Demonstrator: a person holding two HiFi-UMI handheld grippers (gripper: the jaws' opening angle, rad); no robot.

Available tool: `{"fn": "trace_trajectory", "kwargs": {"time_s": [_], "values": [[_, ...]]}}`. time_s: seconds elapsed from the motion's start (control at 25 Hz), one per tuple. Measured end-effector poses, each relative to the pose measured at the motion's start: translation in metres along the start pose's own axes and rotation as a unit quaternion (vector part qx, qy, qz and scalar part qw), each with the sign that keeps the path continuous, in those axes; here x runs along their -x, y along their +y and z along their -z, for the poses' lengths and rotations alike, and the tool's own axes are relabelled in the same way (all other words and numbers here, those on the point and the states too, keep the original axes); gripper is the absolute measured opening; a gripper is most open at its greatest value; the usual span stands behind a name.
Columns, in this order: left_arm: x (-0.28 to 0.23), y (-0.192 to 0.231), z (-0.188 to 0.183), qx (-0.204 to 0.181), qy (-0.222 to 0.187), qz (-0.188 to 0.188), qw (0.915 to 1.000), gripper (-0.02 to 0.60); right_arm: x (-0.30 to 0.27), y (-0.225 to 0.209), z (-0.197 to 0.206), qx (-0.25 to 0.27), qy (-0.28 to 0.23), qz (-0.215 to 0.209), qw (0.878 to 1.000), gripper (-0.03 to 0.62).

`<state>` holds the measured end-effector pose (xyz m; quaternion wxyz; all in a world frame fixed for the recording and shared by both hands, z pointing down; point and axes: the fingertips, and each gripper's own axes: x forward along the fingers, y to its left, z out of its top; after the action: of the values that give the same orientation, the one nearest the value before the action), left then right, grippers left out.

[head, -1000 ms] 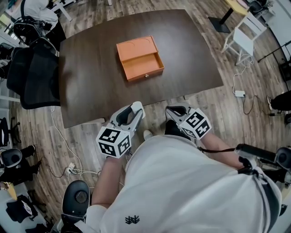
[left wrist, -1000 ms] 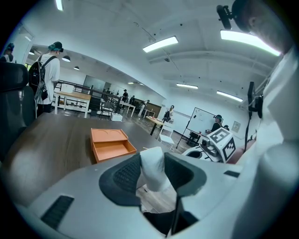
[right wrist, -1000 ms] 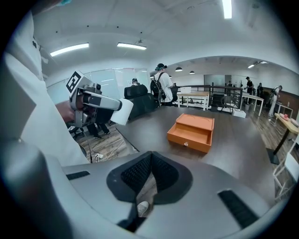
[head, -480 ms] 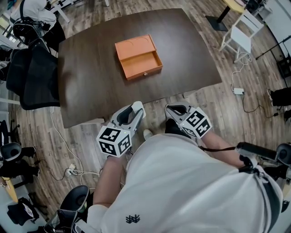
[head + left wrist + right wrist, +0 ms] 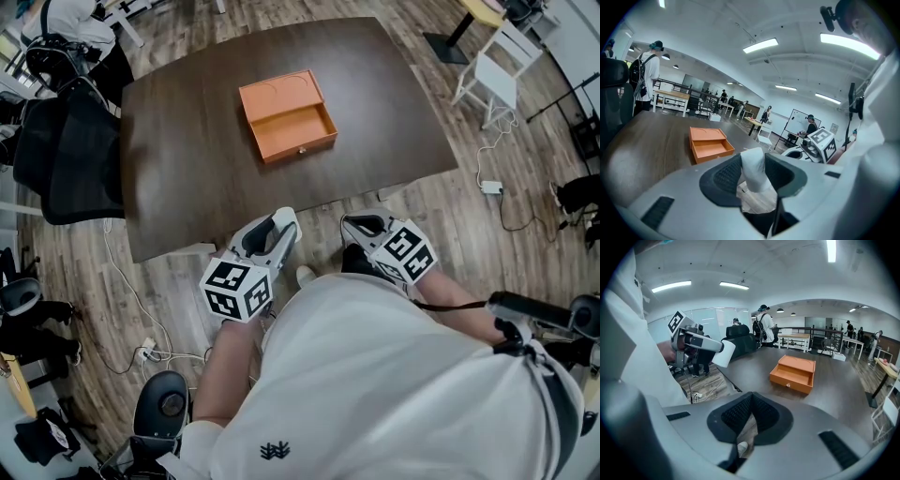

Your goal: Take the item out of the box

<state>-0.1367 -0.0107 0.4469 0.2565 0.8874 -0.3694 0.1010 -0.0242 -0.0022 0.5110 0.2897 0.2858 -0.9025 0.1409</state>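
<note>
**While the box sits open, my left tool has the white piece**

As I stand at the table's 6 o'clock edge, my left gripper (image 5: 279, 228) is clamped on a white item (image 5: 753, 169). Its ribbed pads press the item from both sides, and the item's pale top pokes out past the fingertips. Seen from my right gripper view, it shows as a white slab jutting from the end of the left tool.

My right gripper (image 5: 364, 227) sits at 3 o'clock of the left one, close beside it but apart. Its pads are pressed together at the tips, with nothing between them.

Both tools hang close to my white shirt (image 5: 375, 375), over the wooden floor (image 5: 450, 220) just short of the table's near edge, pointing towards 12 o'clock.

On the dark table (image 5: 187, 187), the orange box (image 5: 281, 98) lies at 12 o'clock from my grippers, well apart from both. Its drawer (image 5: 298, 127) is pulled out towards me and shows its orange floor, with a small knob on the front wall. The box lies slightly askew, with that front wall facing about 5 o'clock.

At the table's 9 o'clock side, a black chair (image 5: 70, 155) is pushed up against the edge. Out at 2 o'clock, a white chair (image 5: 497, 80) stands clear of the table.
</note>
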Motion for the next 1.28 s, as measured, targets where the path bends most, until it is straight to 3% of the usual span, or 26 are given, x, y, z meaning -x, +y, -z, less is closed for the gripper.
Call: {"fn": "trace_trajectory", "kwargs": {"time_s": [1.28], "values": [[-0.006, 0.011, 0.006, 0.007, 0.010, 0.000, 0.9999, 0.166, -0.013, -0.001, -0.005, 0.014, 0.013, -0.011, 1.000, 0.002]]}}
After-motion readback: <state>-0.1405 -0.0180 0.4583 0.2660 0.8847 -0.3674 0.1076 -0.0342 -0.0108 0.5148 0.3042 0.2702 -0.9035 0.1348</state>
